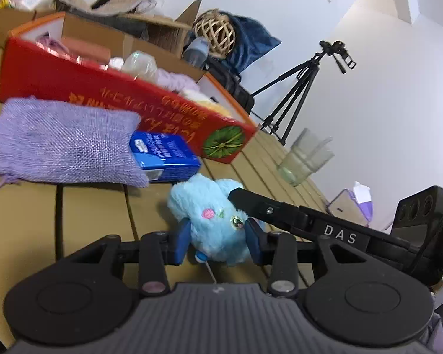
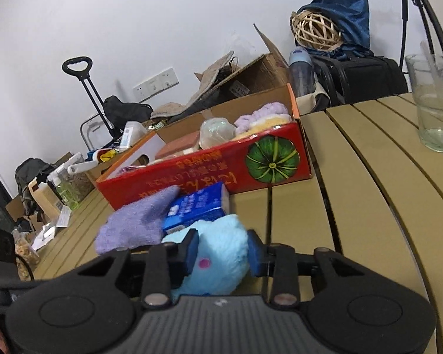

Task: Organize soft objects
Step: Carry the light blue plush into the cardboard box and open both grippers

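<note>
In the left wrist view, we see our left gripper (image 1: 218, 240) low in the centre of the frame, its two blue pads pressed against the sides of a light blue plush toy (image 1: 214, 221) that lies on the slatted tan table (image 1: 88, 215). The toy bulges between the pads, so we read this as a grasp. From the right edge the right gripper (image 1: 242, 197) reaches in, its black finger touching the upper right of the same toy. Left of centre a lilac woven pouch (image 1: 59, 144) lies flat, partly covering a blue carton (image 1: 168, 156). Behind them, across the upper left, stands a red cardboard box (image 1: 118, 100) with a green pumpkin printed on its end, soft things showing above its rim. A clear glass (image 1: 304, 162) stands right of centre on the table, and a black tripod (image 1: 301, 88) rises behind it.

In the right wrist view, we see the right gripper (image 2: 223, 250) at lower centre, its blue pads squeezing the light blue plush toy (image 2: 218, 253) from both sides, again a grasp. The lilac woven pouch (image 2: 136, 224) and the blue carton (image 2: 198, 206) lie just beyond the toy, left of centre. The red cardboard box (image 2: 209, 171) fills the middle, a lilac fluffy item and a pale yellow one inside its right end. The clear glass (image 2: 437, 112) stands at the right edge.
</note>
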`<act>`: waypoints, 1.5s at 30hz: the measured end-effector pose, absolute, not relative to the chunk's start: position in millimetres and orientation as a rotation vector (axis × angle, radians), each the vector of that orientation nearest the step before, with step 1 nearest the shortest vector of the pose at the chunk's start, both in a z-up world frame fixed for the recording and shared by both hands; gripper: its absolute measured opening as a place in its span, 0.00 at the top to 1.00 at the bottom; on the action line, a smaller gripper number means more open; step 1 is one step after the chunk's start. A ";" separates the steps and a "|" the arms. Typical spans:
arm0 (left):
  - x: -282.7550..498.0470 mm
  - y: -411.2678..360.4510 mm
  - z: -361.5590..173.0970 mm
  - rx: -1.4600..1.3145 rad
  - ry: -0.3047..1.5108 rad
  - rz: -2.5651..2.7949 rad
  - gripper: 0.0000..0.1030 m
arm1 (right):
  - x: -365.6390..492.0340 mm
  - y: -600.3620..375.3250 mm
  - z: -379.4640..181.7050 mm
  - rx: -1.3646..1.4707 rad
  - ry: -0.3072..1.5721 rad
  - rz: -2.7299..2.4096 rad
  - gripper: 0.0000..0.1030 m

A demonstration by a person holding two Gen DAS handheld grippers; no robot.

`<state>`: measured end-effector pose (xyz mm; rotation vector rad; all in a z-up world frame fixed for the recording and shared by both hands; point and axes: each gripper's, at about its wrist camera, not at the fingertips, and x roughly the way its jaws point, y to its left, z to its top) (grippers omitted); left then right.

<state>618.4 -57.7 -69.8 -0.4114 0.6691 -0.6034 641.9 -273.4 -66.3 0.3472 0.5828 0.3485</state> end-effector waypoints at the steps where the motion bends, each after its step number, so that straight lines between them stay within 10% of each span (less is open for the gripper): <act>1: 607.9 -55.6 -63.8 -0.404 0.651 -0.607 0.61 | 630.7 -271.6 -59.8 0.343 0.566 0.350 0.68; 13: 520.8 -30.7 8.4 -0.402 0.492 -0.612 0.62 | 536.4 -256.7 17.3 0.313 0.419 0.407 0.68; 24: 678.2 -27.3 54.1 -0.464 0.555 -0.605 0.63 | 680.2 -254.8 72.1 0.247 0.447 0.435 0.68; 35: 852.5 -45.5 -28.9 -0.432 0.787 -0.484 0.74 | 867.1 -244.3 -9.1 0.215 0.630 0.314 0.67; 45: 848.2 -63.6 -47.8 -0.313 0.813 -0.408 0.79 | 879.5 -231.5 -42.0 -0.071 0.648 0.341 0.70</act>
